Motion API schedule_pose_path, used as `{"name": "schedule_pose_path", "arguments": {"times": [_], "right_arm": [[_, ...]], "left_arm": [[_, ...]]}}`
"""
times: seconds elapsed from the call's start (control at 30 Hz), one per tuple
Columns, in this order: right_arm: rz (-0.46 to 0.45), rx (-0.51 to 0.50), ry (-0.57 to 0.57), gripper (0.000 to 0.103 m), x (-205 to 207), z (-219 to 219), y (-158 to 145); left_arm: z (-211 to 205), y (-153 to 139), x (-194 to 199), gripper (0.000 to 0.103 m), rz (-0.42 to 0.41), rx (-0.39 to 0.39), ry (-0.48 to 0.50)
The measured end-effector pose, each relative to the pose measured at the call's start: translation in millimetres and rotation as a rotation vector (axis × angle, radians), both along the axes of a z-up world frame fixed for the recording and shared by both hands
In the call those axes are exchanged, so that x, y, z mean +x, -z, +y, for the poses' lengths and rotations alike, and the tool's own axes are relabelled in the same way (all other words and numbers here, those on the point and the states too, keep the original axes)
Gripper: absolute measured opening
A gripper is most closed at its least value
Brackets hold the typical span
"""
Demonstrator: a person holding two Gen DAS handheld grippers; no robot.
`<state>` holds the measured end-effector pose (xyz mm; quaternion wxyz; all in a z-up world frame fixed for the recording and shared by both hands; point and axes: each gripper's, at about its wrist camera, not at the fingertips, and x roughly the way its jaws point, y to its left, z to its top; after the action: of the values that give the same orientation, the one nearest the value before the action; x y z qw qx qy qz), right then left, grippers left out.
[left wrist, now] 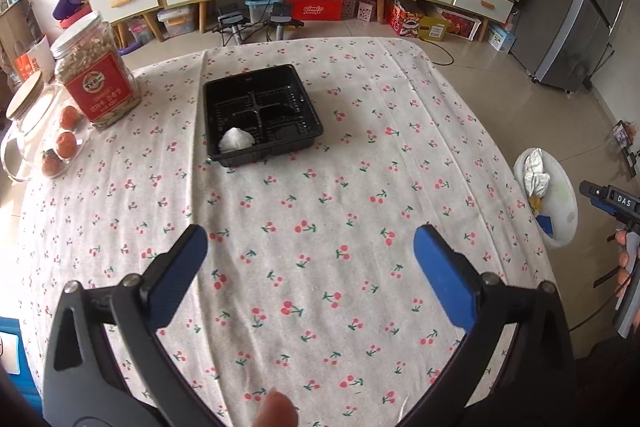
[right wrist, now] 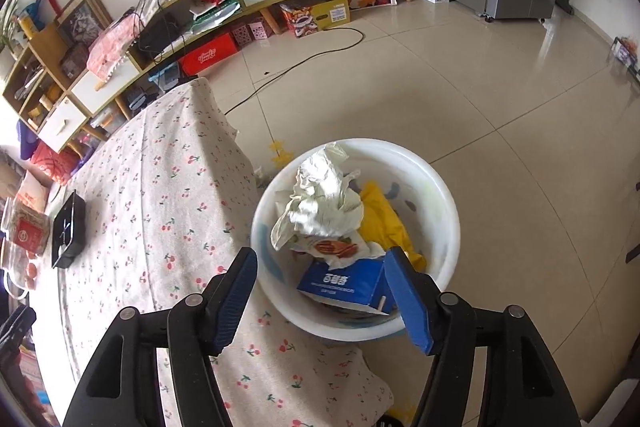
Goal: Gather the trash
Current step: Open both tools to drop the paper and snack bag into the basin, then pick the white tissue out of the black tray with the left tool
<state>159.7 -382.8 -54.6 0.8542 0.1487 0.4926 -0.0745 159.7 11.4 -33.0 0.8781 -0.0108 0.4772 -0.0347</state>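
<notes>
Meanwhile both tongs, left (left wrist: 310, 247) and right (right wrist: 322, 283), gape wide, empty; black tray (left wrist: 262, 113) lies lengthwise away.

The cloth (left wrist: 320, 195) over the tabletop is off-white, printed with small red cherries on green stems. Toward its far edge the tray (left wrist: 262, 113) is black and holds a white wad (left wrist: 237, 140). The jar (left wrist: 96, 71) near the far left corner has a red label. The bin (right wrist: 436, 187) is white; inside lie a blue box (right wrist: 344, 285), crumpled white paper (right wrist: 320, 203) and something yellow (right wrist: 384, 223), perhaps a wrapper. Both grippers' pads (left wrist: 444, 275) are blue on black arms.
</notes>
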Motion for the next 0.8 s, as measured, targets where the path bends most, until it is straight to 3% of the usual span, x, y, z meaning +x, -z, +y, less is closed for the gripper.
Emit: {"name": "schedule_pose_path", "arguments": {"times": [0.2,0.3,0.5,0.6,0.7,0.77,0.8], "right_arm": [[-0.047,0.015,-0.080,0.073,13.9,56.5,-14.4],[-0.073,0.030,-0.118,0.076,22.4,86.1,-18.6],[-0.073,0.070,-0.186,0.076,48.2,138.6,-12.3],[-0.061,0.075,-0.205,0.076,60.5,155.1,-6.3],[-0.049,0.076,-0.222,0.076,68.2,164.0,1.2],[-0.035,0.073,-0.225,0.076,72.9,166.6,8.7],[-0.025,0.075,-0.225,0.076,75.1,166.5,12.7]], "left_arm": [[30.8,-0.4,8.9,0.102,0.019,0.028,-0.051],[49.1,1.3,19.0,0.102,0.070,0.033,-0.099],[78.5,1.0,41.0,0.102,0.101,-0.036,-0.176],[84.0,1.1,53.7,0.093,0.103,-0.107,-0.183],[82.8,3.4,69.5,0.066,0.108,-0.189,-0.161],[78.8,8.8,83.1,0.043,0.121,-0.199,-0.147],[76.4,12.7,89.5,0.040,0.129,-0.198,-0.143]]}}
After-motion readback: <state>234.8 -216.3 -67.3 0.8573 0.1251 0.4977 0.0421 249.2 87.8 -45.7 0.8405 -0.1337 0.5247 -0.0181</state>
